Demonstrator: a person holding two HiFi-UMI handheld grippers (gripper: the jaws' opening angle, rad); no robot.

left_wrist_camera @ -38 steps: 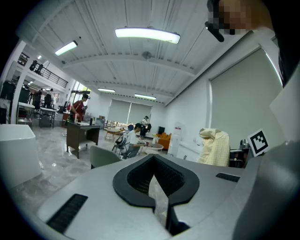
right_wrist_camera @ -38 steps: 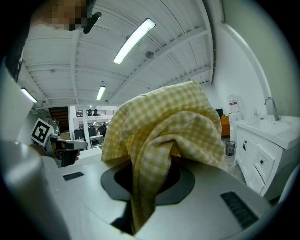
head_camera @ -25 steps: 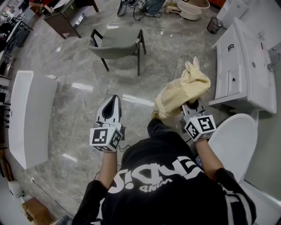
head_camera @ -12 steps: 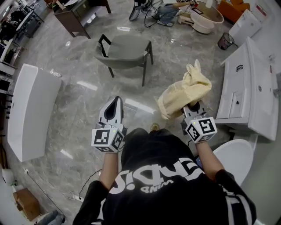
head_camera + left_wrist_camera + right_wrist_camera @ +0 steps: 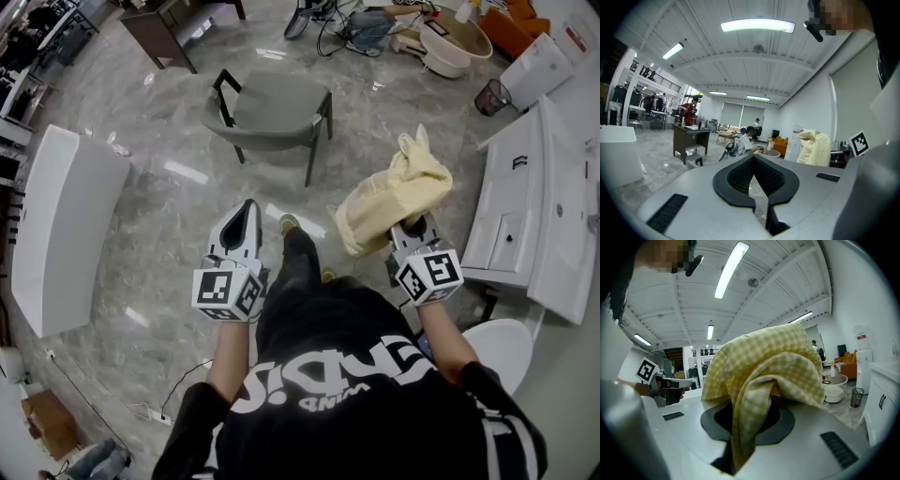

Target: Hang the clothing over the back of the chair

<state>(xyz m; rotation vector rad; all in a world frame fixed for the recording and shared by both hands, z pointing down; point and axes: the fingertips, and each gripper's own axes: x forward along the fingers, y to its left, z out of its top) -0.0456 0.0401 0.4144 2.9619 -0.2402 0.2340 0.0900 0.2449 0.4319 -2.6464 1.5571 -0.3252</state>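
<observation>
A yellow checked garment [image 5: 394,195] is bunched up and draped over my right gripper [image 5: 410,223], which is shut on it; in the right gripper view the garment [image 5: 764,376] hangs down between the jaws and hides the fingertips. My left gripper [image 5: 242,225] is held level at the left with its jaws closed together and nothing between them, as the left gripper view [image 5: 753,159] shows. The grey chair [image 5: 272,106] with black legs stands on the marble floor ahead of both grippers, well apart from them.
A white cabinet [image 5: 66,225] lies at the left. A white vanity unit [image 5: 548,211] stands at the right, with a white toilet [image 5: 492,347] near my right arm. A dark desk [image 5: 178,23], a bin [image 5: 494,97] and a tub [image 5: 450,42] sit beyond the chair.
The chair and floor have slid nearer and lower in the head view as I walk forward. Both grippers keep their pose, the garment still held in the right one.
</observation>
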